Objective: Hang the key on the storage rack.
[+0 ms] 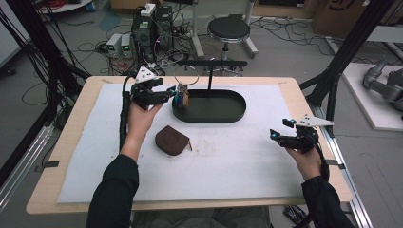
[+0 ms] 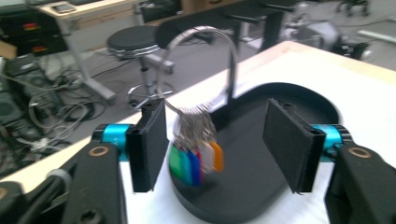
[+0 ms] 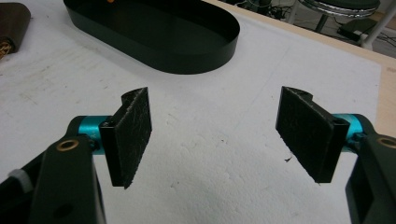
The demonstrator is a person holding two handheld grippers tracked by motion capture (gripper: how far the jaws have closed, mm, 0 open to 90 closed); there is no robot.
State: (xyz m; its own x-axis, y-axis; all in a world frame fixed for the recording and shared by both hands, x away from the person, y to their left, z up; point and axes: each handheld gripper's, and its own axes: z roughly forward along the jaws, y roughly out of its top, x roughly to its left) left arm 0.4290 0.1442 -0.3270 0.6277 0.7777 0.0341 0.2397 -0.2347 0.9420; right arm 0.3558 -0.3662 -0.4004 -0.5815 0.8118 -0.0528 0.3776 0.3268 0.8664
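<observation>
Keyring (image 2: 196, 135) with coloured tags hangs between the released left claw (image 2: 219, 140) at frame centre; right claw (image 3: 219, 140) released too.

Black sleeves (image 1: 114, 190) — black tools, teal pivots, brass screws (image 2: 98, 150) — grey triangular top plates.

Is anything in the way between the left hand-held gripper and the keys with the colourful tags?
Nothing visible is. The key ring with colourful tags hangs right between the open jaws of the left hand-held gripper, above the end of the black tray.
</observation>
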